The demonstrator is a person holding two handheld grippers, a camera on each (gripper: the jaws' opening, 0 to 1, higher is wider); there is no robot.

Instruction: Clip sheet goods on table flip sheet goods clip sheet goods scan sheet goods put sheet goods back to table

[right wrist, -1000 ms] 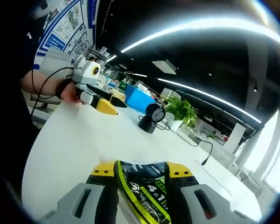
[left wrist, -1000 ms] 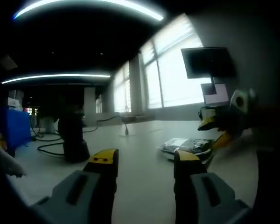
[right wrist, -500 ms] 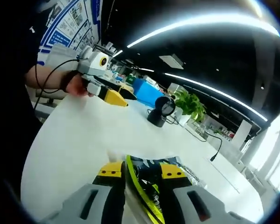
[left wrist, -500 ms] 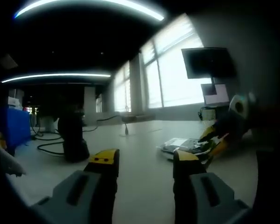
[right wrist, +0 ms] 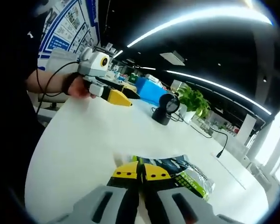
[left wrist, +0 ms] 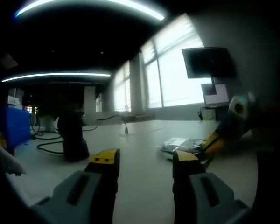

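Bright windows (left wrist: 177, 74), ceiling light strips (right wrist: 210, 18), a potted plant (right wrist: 194, 101) and a wall monitor (left wrist: 207, 62).

One flat packet (right wrist: 186, 173) lies on one white table (right wrist: 79, 140). Two grippers (right wrist: 141, 173) (left wrist: 142, 161), one black scanner (right wrist: 165, 108), one potted plant (right wrist: 193, 101) and one monitor (left wrist: 207, 62) are visible.

On the table (right wrist: 79, 140), the packet (right wrist: 184, 171) lies before the right tool (right wrist: 141, 171), the scanner (right wrist: 164, 108) farther behind.
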